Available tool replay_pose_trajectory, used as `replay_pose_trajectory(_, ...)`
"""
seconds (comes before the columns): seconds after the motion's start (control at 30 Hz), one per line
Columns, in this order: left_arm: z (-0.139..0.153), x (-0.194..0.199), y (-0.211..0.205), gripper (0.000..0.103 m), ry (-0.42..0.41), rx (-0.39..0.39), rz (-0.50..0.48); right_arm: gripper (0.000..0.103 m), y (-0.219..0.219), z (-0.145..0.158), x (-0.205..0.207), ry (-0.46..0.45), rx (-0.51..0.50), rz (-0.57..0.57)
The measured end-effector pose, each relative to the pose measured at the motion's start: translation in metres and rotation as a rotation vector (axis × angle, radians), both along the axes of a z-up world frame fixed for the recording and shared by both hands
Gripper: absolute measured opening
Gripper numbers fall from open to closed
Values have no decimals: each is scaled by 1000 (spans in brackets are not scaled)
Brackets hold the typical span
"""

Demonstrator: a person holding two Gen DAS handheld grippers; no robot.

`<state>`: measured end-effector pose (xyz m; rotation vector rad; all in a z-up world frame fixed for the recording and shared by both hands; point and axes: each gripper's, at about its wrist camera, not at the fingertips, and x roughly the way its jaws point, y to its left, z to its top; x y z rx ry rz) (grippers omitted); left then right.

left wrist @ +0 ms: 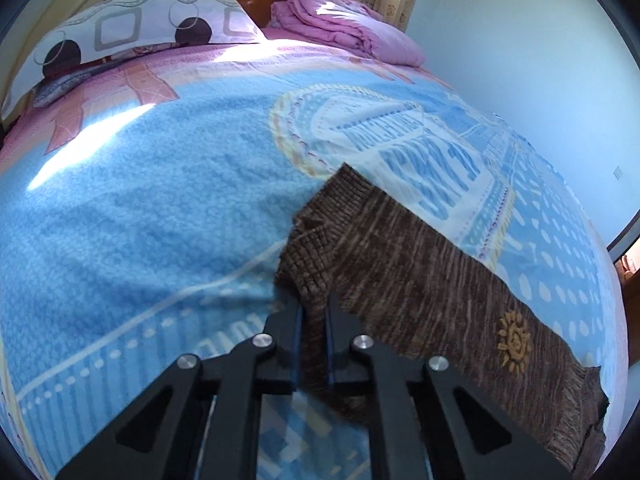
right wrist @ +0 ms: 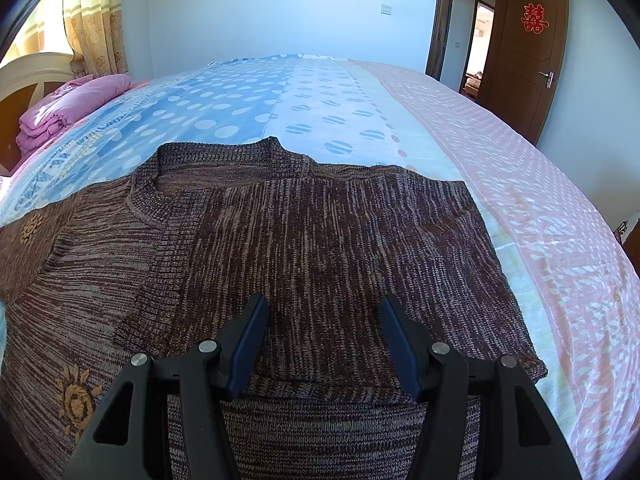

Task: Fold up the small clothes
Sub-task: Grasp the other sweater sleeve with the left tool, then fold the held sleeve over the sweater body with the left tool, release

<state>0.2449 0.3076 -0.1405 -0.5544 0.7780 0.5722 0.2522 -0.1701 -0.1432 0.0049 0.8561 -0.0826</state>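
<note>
A brown knitted sweater (right wrist: pixel 320 240) with orange sun patches lies spread on the bed, one sleeve folded across its body. In the left wrist view a ribbed sleeve end of the sweater (left wrist: pixel 400 264) runs from the lower right toward the middle. My left gripper (left wrist: pixel 314 306) is shut on that sleeve's ribbed cuff, with knit pinched between the black fingers (left wrist: pixel 286 320). My right gripper (right wrist: pixel 324 312) hovers open over the sweater's folded part, and nothing sits between its blue pads (right wrist: pixel 250 344).
The bed carries a blue patterned blanket (left wrist: pixel 160 200) and a pink one (right wrist: pixel 520 184). A patterned pillow (left wrist: pixel 132 24) and a folded pink quilt (left wrist: pixel 344 24) lie at the headboard. A brown door (right wrist: pixel 528 52) stands open at the far right, beside a pale wall.
</note>
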Motion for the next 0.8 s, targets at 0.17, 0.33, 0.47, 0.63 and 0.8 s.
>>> replay_pose_trajectory(0.17,20,12,-29,9,-31,74,-76,59,-1,0,0,-2,4,-1)
replay_pose_trajectory(0.33,62,14,-103,9,-133,235,-243,59,-2,0,-1,-3,13,-2)
replay_pose_trajectory(0.47,87,6,-192,9,-214,330,-457,59,-3,0,-1,-4,20,-2)
replay_pose_trajectory(0.63,73,-6,-288,9,-221,334,-714,59,-4,-1,0,-5,26,-2)
replay_pose_trajectory(0.8,32,-8,-337,9,-99,355,-841,60,-5,-1,0,-4,33,-2)
